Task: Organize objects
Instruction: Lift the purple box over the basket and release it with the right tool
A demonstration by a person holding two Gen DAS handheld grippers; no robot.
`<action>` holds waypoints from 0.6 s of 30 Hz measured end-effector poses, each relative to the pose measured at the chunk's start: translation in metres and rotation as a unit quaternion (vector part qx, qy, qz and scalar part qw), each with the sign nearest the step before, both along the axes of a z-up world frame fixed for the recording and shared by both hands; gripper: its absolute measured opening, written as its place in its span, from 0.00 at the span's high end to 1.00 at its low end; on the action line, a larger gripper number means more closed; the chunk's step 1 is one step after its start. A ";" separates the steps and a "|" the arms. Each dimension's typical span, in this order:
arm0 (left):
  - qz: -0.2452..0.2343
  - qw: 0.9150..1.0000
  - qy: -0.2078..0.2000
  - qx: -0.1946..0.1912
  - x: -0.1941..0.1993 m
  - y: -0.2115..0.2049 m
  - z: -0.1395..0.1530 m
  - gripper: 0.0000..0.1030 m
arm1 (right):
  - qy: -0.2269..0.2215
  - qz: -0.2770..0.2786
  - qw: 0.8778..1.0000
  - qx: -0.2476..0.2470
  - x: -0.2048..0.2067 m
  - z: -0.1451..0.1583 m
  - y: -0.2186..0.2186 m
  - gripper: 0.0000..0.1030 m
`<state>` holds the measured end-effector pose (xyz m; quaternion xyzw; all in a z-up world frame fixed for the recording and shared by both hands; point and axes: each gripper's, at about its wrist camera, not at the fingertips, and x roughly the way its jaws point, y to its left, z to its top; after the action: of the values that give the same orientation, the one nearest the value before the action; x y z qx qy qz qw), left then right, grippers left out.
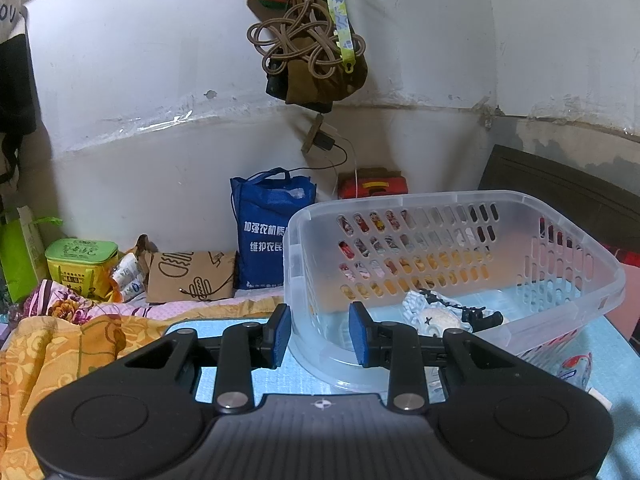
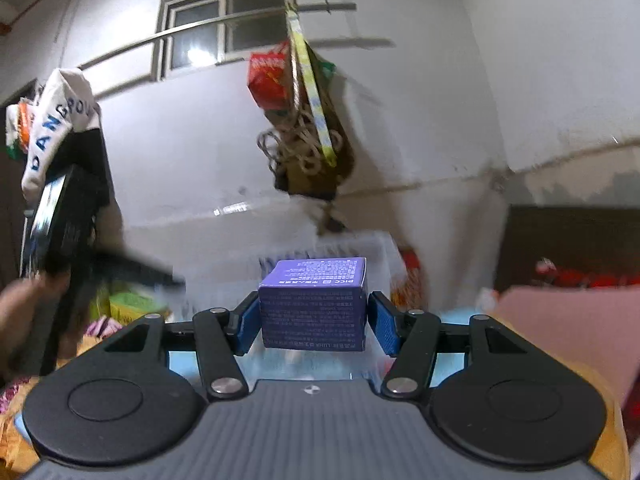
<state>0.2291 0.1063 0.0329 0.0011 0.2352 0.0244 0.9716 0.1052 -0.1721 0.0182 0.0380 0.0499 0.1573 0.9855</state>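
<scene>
Over basket (image 1: 452,240) rim: left gripper (image 1: 319,334) open, straddling wall; right gripper (image 2: 312,322) clamps purple box (image 2: 314,304)

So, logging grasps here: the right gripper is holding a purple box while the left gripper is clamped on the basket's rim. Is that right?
Not quite. In the left wrist view the left gripper is open and holds nothing; its fingers straddle the near corner of the basket without clamping it. The rest stands: the right wrist view shows the right gripper holding the purple box.

A purple printed box (image 2: 313,304) sits level, clamped between blue fingers (image 2: 247,322) above a clear slotted basket (image 1: 452,272).
</scene>
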 end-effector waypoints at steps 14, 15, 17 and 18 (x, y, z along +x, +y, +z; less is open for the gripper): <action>0.001 1.000 -0.001 0.001 -0.001 -0.001 -0.001 0.66 | 0.049 0.000 0.996 -0.078 0.133 0.029 0.058 0.40; 0.002 1.000 -0.001 0.001 0.000 -0.001 -0.001 0.66 | 0.050 -0.002 0.996 -0.073 0.135 0.028 0.056 0.39; 0.002 1.000 -0.001 0.000 0.000 -0.001 -0.001 0.66 | 0.056 -0.003 0.995 -0.080 0.141 0.027 0.058 0.02; 0.002 1.000 -0.001 0.000 0.000 -0.001 -0.001 0.66 | 0.058 -0.008 0.994 -0.091 0.142 0.026 0.060 0.00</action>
<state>0.2289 0.1056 0.0315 0.0010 0.2343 0.0266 0.9718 0.2476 -0.1124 0.0442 -0.0426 0.1205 0.1421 0.9816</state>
